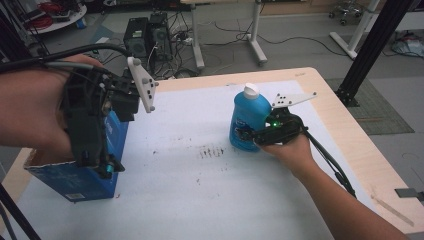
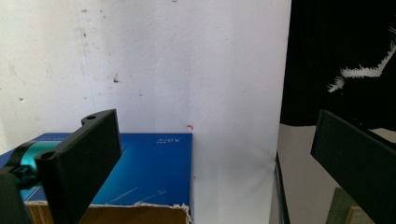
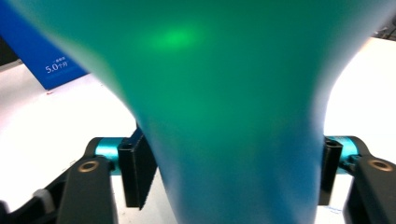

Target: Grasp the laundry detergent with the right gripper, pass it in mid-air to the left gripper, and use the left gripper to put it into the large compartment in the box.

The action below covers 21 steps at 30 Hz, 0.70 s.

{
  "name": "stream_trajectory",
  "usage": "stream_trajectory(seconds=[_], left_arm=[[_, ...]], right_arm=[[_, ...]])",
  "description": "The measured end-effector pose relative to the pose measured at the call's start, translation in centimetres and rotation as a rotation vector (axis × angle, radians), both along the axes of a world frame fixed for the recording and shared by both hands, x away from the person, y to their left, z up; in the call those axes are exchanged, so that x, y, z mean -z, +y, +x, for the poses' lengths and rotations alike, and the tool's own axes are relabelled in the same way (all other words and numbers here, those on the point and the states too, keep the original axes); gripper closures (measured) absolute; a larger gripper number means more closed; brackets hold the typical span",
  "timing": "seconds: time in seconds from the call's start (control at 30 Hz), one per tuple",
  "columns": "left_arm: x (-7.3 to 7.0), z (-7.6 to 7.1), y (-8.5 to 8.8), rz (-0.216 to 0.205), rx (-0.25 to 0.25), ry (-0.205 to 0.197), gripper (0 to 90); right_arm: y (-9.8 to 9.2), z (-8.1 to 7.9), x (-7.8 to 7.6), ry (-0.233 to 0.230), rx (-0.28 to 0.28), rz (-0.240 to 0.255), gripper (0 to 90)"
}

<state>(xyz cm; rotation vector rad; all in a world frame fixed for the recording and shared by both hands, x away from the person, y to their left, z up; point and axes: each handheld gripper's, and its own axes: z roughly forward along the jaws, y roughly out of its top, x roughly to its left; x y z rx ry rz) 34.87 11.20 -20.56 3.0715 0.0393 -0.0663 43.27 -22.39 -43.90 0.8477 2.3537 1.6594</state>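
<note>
A blue bottle (image 1: 248, 120) with a white cap stands upright right of the middle of the white sheet (image 1: 190, 200). My right gripper (image 1: 246, 135) comes at it level from the right. In the right gripper view the bottle (image 3: 224, 116) sits between the jaws, and both pads (image 3: 140, 172) press on its lower body, so the right gripper (image 3: 233, 172) is shut on it. My left gripper (image 1: 102, 167) hangs pointing down over an open blue cardboard box (image 1: 75, 180) at the table's left edge. In the left gripper view its jaws stand wide apart, so the gripper (image 2: 210, 154) is open over the box (image 2: 149, 163) and holds nothing.
The sheet covers a wooden table (image 1: 350, 145) and has dark smudges (image 1: 212, 151) near its middle. A black frame post (image 1: 370, 45) rises past the right far corner. Computer towers (image 1: 147, 35) and cables lie on the floor behind.
</note>
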Motion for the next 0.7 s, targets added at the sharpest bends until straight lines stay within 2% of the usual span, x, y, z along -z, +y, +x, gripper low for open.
stream_trajectory(seconds=[0.7], left_arm=[[0.06,0.17,0.15,-0.001,-0.008,0.0,1.6]], right_arm=[[0.08,-0.05,0.15,-0.02,0.018,-0.008,38.1]])
